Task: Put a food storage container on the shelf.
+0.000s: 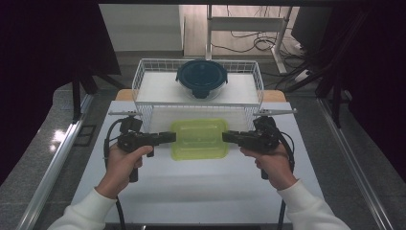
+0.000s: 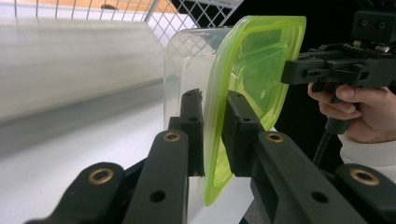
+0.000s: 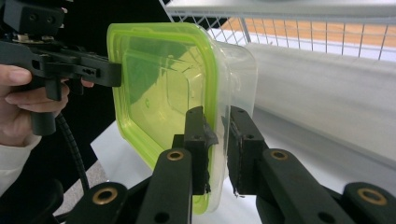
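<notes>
No text, label, brand, number or sign can be read in any view. The green lid (image 1: 199,139) at the centre of the high view is plain, and the dark lid of the round container (image 1: 201,78) in the wire basket (image 1: 143,72) at upper centre shows only moulded rings. The black jaws at the bottom of both gripper views carry brass rivets and holes, no lettering.

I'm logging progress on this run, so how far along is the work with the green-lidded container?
Done: both grippers have clamped the clear container with the green lid, the left gripper on one edge of its rim and the right gripper on the opposite edge. In hand: it is held between them above the white table. Left, probably: setting it in the wire basket, beside the round dark blue container.
</notes>
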Tool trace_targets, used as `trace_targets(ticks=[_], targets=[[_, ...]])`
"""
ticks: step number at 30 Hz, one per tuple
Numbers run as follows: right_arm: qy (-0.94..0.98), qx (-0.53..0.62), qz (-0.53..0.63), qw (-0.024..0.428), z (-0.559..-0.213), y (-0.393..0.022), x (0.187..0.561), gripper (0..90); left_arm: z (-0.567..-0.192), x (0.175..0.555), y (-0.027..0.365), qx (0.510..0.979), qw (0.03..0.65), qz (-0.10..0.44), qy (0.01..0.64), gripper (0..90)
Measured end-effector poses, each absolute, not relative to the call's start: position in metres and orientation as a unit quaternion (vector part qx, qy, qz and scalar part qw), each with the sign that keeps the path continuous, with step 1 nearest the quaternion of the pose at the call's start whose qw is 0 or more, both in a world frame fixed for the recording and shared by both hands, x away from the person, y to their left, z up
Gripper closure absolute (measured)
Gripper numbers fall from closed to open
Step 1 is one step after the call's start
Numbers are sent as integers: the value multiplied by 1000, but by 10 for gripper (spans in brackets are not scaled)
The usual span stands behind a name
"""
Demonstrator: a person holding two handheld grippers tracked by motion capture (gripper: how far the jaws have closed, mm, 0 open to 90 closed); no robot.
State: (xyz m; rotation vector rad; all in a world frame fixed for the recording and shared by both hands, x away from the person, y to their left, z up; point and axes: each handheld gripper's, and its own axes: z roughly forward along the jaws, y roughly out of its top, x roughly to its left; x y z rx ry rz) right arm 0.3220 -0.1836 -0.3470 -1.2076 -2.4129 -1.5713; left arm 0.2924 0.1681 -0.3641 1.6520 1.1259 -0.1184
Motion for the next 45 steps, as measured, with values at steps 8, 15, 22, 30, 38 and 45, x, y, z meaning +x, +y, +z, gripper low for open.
trace_targets(ticks=[8, 15, 22, 30, 38, 45], targets=[[-769, -381, -514, 5, -328, -184, 327, 784, -343, 298, 167, 696, 547, -36, 464, 797], [-769, -374, -519, -11, -308, -184, 331, 784, -324, 305, 168, 699, 551, -26, 455, 797], [-767, -365, -526, -21, -285, -181, 342, 785, -301, 315, 171, 698, 557, -15, 450, 797], [-765, -362, -533, -31, -266, -177, 355, 787, -280, 325, 173, 699, 558, 0, 448, 797], [-763, -357, -537, -41, -249, -174, 363, 787, -265, 336, 175, 699, 560, 9, 445, 799], [-755, -362, -546, -38, -237, -174, 378, 789, -248, 350, 174, 700, 558, 18, 445, 800]])
